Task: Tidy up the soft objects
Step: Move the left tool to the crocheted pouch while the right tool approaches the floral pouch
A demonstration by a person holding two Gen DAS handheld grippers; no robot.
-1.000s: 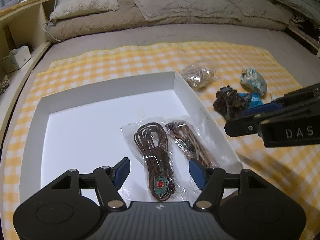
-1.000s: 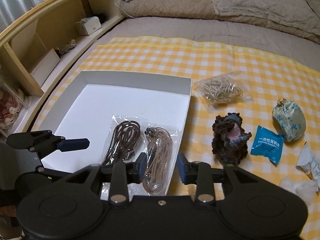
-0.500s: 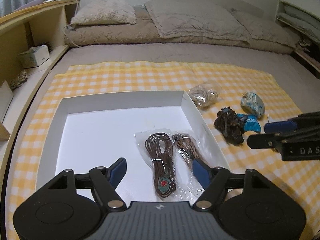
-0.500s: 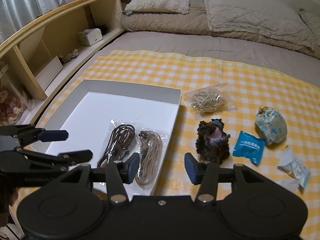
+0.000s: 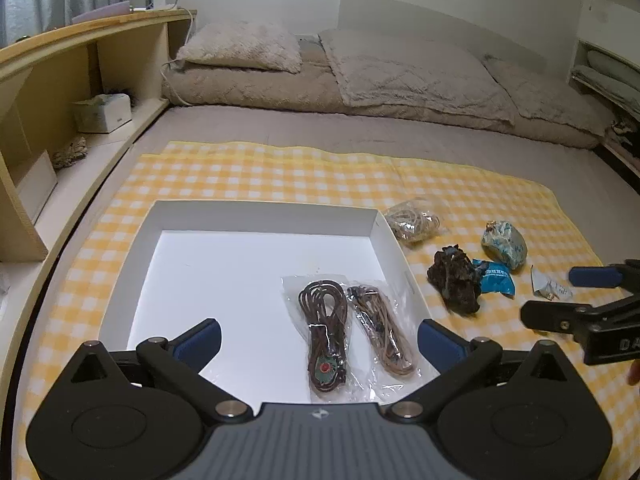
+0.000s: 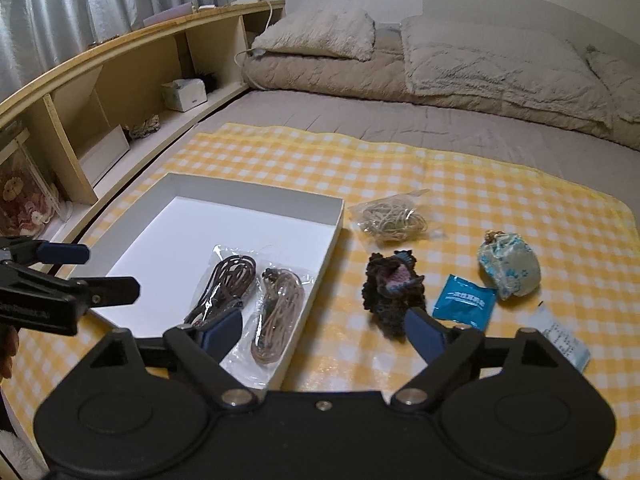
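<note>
My left gripper [image 5: 318, 338] and right gripper [image 6: 322, 330] hanging empty, jaws having just been opening wide, two bagged cords [image 5: 324, 330] lying inside the white tray [image 5: 256, 214], dark crocheted piece [image 6: 392, 292], blue packet [image 6: 464, 300], pouch [image 6: 508, 266] lying right of the tray, bagged string [image 6: 390, 218] lying beyond.

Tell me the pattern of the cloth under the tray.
Yellow-and-white check on the cloth, clearest in the right wrist view.
</note>
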